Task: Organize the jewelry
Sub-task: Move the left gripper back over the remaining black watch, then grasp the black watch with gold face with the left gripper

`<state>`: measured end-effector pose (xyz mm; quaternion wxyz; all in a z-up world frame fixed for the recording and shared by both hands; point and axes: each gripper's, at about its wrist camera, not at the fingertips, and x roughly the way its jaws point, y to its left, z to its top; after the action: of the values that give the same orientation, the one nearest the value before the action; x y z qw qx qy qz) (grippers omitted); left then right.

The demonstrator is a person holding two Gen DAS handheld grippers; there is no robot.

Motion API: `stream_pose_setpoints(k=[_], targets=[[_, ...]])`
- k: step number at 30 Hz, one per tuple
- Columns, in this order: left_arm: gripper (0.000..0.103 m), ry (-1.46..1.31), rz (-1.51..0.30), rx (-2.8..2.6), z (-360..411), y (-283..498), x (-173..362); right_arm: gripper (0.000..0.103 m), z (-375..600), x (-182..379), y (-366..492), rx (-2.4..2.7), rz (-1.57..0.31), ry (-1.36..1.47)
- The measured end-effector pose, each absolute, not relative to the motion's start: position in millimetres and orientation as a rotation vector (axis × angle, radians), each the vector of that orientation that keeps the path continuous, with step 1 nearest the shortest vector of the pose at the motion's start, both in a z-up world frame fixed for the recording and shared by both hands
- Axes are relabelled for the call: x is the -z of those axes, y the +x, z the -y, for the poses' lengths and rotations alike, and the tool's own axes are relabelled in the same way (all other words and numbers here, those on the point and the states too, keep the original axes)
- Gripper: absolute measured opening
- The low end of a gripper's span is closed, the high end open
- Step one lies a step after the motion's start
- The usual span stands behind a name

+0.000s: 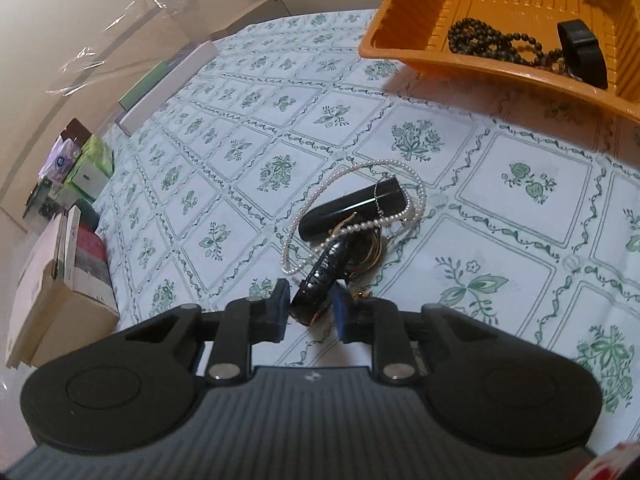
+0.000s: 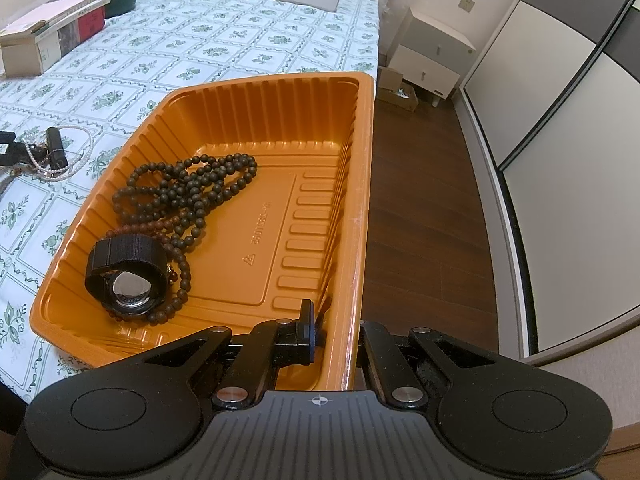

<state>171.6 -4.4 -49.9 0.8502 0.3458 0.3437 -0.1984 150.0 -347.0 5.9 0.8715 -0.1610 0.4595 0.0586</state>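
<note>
Lying on the desk with its green floral plastic cloth [image 1: 280, 120], a small heap of jewelry holds a glossy black leather strap with a scaly texture [image 1: 320, 280], a smooth black cylinder case [image 1: 348, 208] and a thin white pearl necklace [image 1: 360, 184] looped around them, with some fine gold chain under. The strap's long axis runs from the left gripper [image 1: 310, 312] up and to the right; its near end sits between the blue-padded jaws, which seem to pinch it, though the contact is not fully clear. The cloth around the heap is bare. The ribbed orange plastic tray [image 2: 260, 100] stands at the desk edge, above the wooden floor [image 2: 420, 200]. Inside it lie dark round wooden beads [image 2: 188, 188] and a black fabric-band watch [image 2: 128, 276]. The right gripper [image 2: 336, 336] has its jaws pressed onto the tray's side wall.
</note>
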Motion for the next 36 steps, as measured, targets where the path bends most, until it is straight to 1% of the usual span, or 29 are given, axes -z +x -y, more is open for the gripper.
stream_pose_setpoints(k=[2, 10, 18, 30, 36], targets=[[0.014, 0.731, -0.721, 0.421, 4, 172, 47, 0.003, 347, -6, 150, -0.122, -0.961, -0.337], [0.012, 0.725, -0.721, 0.429, -2, 170, 32, 0.003, 347, -6, 150, -0.122, -0.961, -0.337], [0.012, 0.709, -0.721, 0.425, -15, 170, 17, 0.003, 347, -6, 150, -0.122, -0.961, -0.338], [0.012, 0.614, -0.713, 0.396, -41, 173, -5, 0.003, 347, -7, 150, -0.122, -0.961, -0.34], [0.012, 0.577, -0.697, 0.405, -40, 171, -18, 0.003, 347, -7, 150, -0.122, -0.96, -0.34]])
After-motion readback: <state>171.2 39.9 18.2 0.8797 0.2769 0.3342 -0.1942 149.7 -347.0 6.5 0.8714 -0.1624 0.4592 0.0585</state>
